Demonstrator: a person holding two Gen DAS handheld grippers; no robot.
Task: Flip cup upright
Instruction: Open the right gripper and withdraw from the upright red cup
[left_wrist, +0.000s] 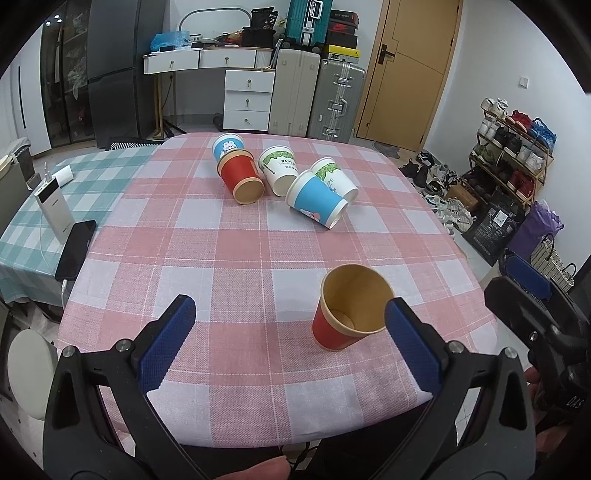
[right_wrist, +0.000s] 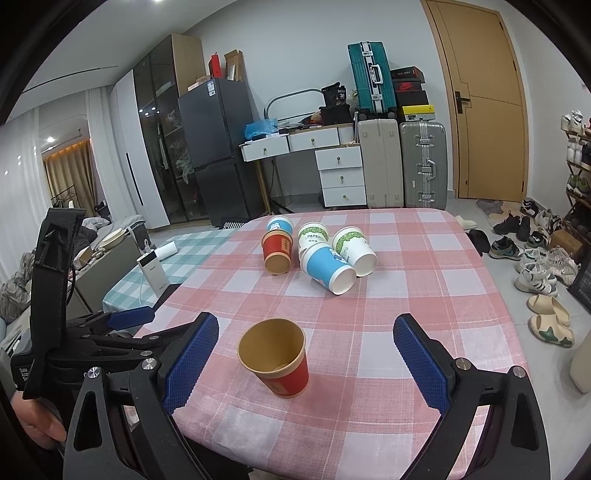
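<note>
A red paper cup (left_wrist: 347, 310) stands upright on the pink checked tablecloth (left_wrist: 221, 243), mouth up; it also shows in the right wrist view (right_wrist: 277, 356). My left gripper (left_wrist: 288, 325) is open, the cup just by its right finger. My right gripper (right_wrist: 306, 343) is open, the cup between its fingers nearer the left one, not touched. Several cups lie on their sides farther back: a red one (left_wrist: 242, 177), a blue one (left_wrist: 317, 199), two green-and-white ones (left_wrist: 280, 170) and another blue one (left_wrist: 227, 146).
A power bank (left_wrist: 51, 206) and a phone (left_wrist: 75, 249) lie at the table's left, on a green checked cloth. Suitcases (left_wrist: 317, 96), a drawer desk and a door stand behind. A shoe rack (left_wrist: 513, 155) and shoes are on the right.
</note>
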